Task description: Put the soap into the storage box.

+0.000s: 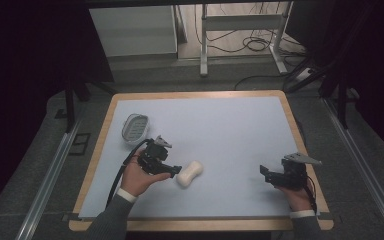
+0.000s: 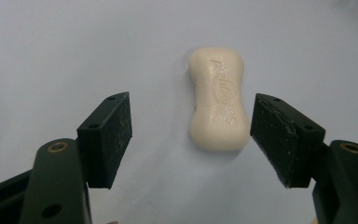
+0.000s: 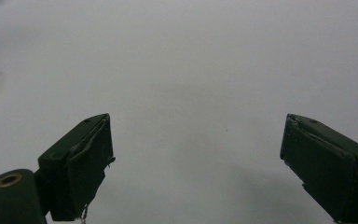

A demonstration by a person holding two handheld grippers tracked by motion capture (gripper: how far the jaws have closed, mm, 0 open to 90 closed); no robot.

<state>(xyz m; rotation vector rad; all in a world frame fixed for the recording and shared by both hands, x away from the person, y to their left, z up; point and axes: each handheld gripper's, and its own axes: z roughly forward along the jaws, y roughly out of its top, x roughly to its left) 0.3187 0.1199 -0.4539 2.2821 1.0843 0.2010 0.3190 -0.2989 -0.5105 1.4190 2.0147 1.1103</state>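
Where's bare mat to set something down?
Bare: the mat between the soap bar and the right gripper, plus the far half right of the soap dish. Crowded: near-left, where the left gripper meets the soap.

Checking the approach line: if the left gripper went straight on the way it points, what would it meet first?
The left gripper would most likely meet the bar of soap first. The soap lies on the table just ahead, off-centre toward one of the open jaws.
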